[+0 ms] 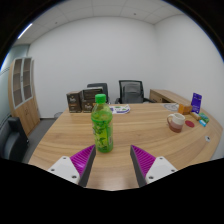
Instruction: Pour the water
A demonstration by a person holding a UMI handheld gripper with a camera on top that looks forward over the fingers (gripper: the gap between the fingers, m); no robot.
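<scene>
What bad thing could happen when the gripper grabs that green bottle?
The green bottle is tall and narrow and stands upright on the wooden table, just beyond the open gripper. If one finger bumps it first, it could tip over. It also sits a little toward the left finger, so the squeeze might land off-centre and the bottle could slip. Its cap looks on, so no water could pour until it comes off.

We see a green bottle [102, 124] with a red cap standing upright on the wooden table, just ahead of our fingers.
</scene>
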